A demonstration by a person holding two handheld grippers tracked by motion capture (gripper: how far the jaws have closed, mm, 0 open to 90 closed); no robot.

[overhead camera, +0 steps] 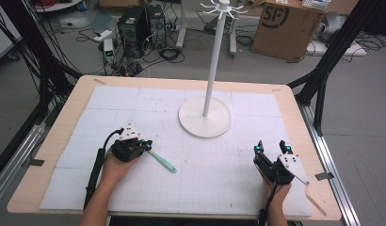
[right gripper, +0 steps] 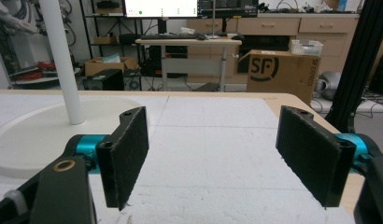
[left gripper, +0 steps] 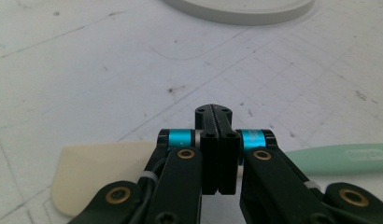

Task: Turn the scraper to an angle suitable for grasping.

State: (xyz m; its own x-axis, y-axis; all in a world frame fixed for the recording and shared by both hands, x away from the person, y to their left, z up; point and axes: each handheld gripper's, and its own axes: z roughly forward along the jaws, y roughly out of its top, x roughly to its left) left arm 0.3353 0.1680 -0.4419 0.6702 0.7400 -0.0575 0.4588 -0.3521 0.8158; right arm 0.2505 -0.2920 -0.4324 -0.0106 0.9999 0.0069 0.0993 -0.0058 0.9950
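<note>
Left claw (overhead camera: 146, 145) clamped on spatula (overhead camera: 162, 161) neck, low on worktop (overhead camera: 64, 113); handle runs away from stand (overhead camera: 205, 117), toward person. Right claw (overhead camera: 271, 147) agape, idle, far side of spatula.

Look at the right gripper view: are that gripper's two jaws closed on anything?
No: the right gripper has its jaws wide apart, with bare white mat between them.

Black tongs (overhead camera: 145, 145) with cyan collars, brass screws, grey plates, black cables.
</note>
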